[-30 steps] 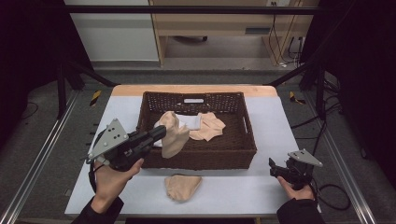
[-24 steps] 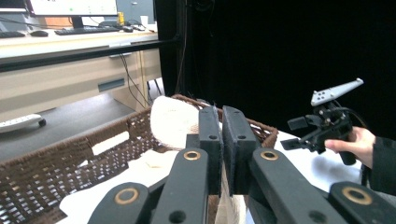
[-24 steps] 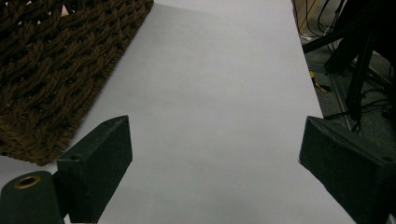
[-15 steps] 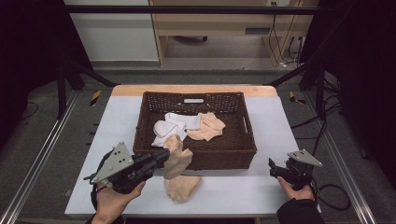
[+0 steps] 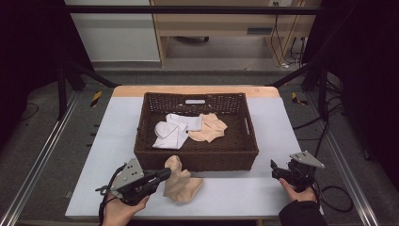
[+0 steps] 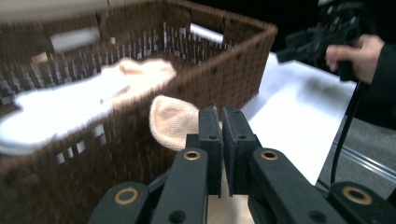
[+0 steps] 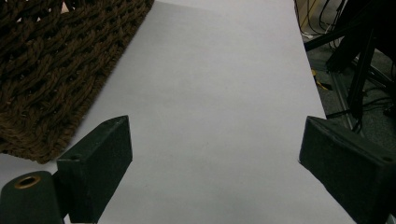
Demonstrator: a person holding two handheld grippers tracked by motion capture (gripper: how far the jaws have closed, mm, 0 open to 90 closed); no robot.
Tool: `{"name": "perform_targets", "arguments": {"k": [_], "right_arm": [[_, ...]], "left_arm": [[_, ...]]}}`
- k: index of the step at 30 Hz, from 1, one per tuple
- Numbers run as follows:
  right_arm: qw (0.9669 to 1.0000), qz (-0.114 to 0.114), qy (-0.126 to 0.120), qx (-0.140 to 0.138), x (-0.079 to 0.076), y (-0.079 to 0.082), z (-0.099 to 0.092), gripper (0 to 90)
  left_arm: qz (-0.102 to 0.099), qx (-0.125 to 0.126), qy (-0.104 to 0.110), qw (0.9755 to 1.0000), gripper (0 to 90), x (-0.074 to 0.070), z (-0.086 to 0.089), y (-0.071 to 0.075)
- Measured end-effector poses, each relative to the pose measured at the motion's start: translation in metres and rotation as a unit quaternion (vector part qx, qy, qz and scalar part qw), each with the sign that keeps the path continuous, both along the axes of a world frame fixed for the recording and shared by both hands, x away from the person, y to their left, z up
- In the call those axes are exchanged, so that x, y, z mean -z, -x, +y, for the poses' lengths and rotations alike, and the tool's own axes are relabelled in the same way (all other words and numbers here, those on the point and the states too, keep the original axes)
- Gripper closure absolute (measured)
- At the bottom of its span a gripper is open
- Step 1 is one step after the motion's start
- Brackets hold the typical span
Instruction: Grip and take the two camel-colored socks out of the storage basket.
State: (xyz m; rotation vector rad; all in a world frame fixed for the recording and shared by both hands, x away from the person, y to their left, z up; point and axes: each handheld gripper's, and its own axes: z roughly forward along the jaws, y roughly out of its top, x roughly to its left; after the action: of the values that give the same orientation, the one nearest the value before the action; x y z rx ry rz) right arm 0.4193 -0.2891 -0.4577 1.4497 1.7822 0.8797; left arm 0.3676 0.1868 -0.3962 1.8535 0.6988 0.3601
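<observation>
Beige sock (image 5: 175, 175) sat pinched in the left gripper (image 5: 165, 173) beside the basket (image 5: 197, 160). The right gripper (image 5: 274, 169) gaped wide

No writing, label, brand, number or sign is legible anywhere in these views; the pale tag on the far wall of the wicker basket (image 5: 195, 101) is too small and blurred to tell whether it carries any lettering
</observation>
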Motion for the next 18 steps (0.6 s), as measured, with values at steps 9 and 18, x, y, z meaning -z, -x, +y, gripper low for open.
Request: {"name": "perform_targets", "arguments": {"k": [9,18], "right_arm": [[1.0,0.0,0.002,-0.003,0.0,0.0,0.0,9.7],[1.0,0.006,0.0,-0.005,0.002,-0.002,0.001,9.7]], "left_arm": [[0.052,-0.015,-0.045,0.9975,86.3,0.045,0.005,-0.01],[0.08,-0.037,-0.082,0.9928,85.6,0.07,0.011,-0.024]]}}
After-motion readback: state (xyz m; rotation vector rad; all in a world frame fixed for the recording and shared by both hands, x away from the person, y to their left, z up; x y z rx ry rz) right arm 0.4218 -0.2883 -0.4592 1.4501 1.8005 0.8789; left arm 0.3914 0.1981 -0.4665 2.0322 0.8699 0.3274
